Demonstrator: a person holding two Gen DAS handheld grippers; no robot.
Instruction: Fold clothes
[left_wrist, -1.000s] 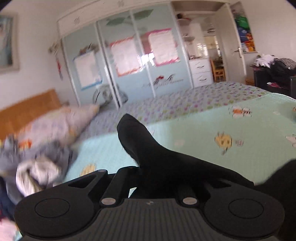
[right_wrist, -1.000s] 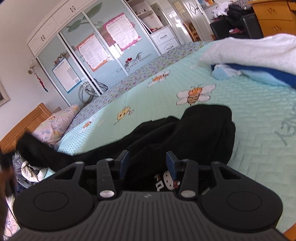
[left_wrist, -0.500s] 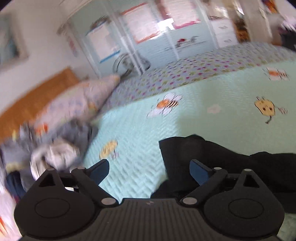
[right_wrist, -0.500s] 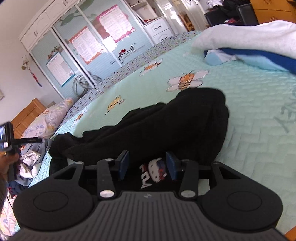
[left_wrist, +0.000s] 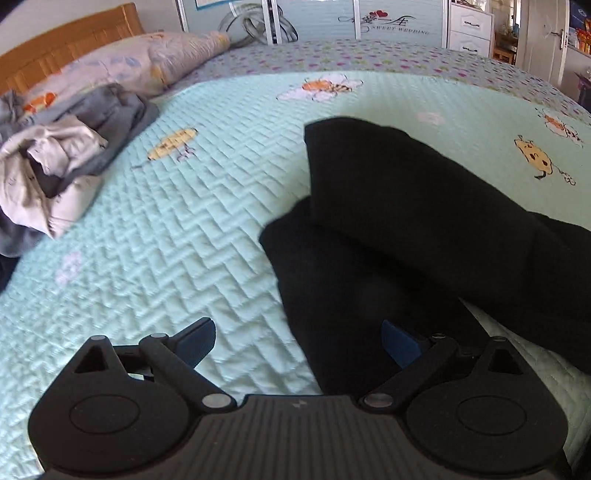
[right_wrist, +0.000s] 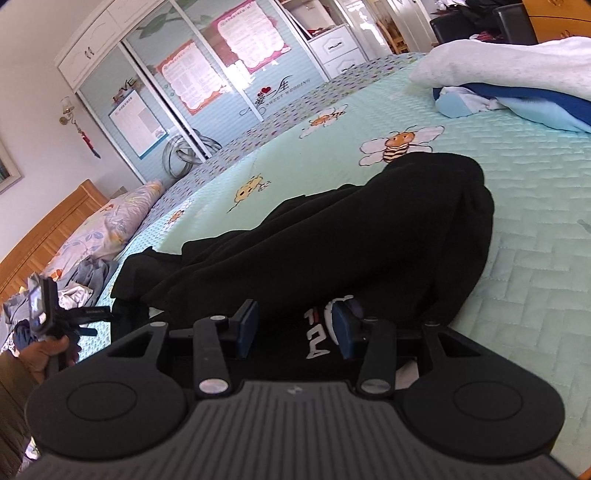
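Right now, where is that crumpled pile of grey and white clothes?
In the left wrist view, the crumpled pile lies at the far left edge of the mint quilt, just below the flowered pillow and well left of the black garment.

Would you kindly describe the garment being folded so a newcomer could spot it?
On the mint-green quilt, find the black garment lying mid-bed. Unlike the grey and white clothes heaped by the pillow, it is solid black, with white lettering near its front edge.
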